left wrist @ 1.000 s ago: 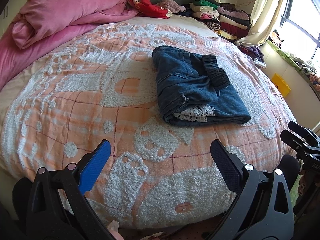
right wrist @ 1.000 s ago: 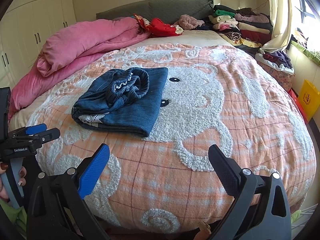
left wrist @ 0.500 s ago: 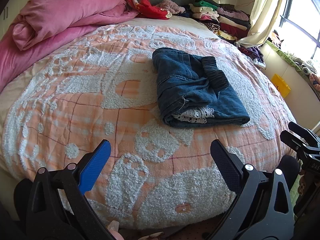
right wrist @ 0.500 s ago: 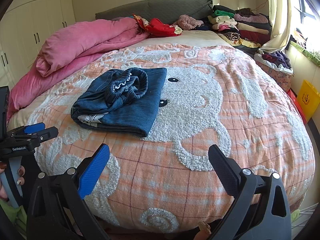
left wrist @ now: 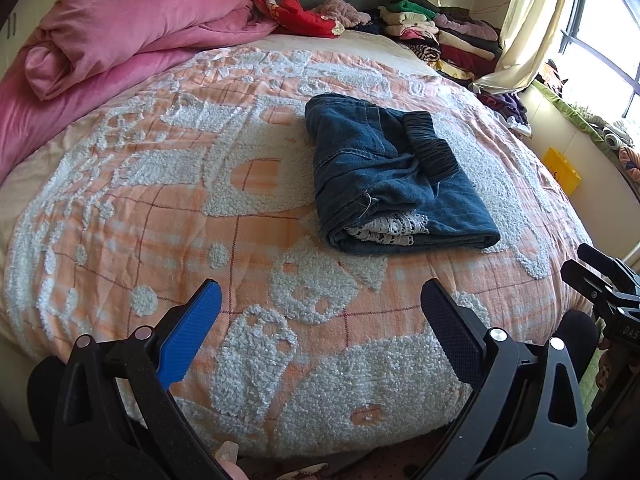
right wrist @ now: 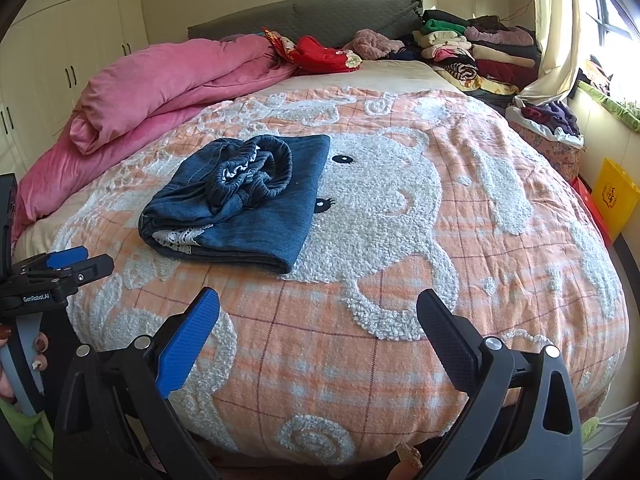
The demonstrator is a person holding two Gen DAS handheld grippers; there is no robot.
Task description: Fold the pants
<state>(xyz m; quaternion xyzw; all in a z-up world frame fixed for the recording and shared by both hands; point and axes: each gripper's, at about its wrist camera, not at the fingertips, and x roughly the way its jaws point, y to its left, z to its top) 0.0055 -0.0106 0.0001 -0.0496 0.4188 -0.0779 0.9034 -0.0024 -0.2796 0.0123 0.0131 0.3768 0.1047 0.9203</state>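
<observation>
Folded pants [left wrist: 390,182] beside pink duvet [left wrist: 132,20]

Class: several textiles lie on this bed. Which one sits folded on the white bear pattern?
The blue denim pants, folded with lace trim showing. The pink duvet and stacked clothes lie near the headboard.

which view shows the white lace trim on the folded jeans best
The left wrist view. The white lace trim faces that camera along the near open edge of the folded blue denim pants, showing its scalloped pattern. The right wrist view catches only a smaller, angled patch of it at the bundle's near-left corner.
</observation>
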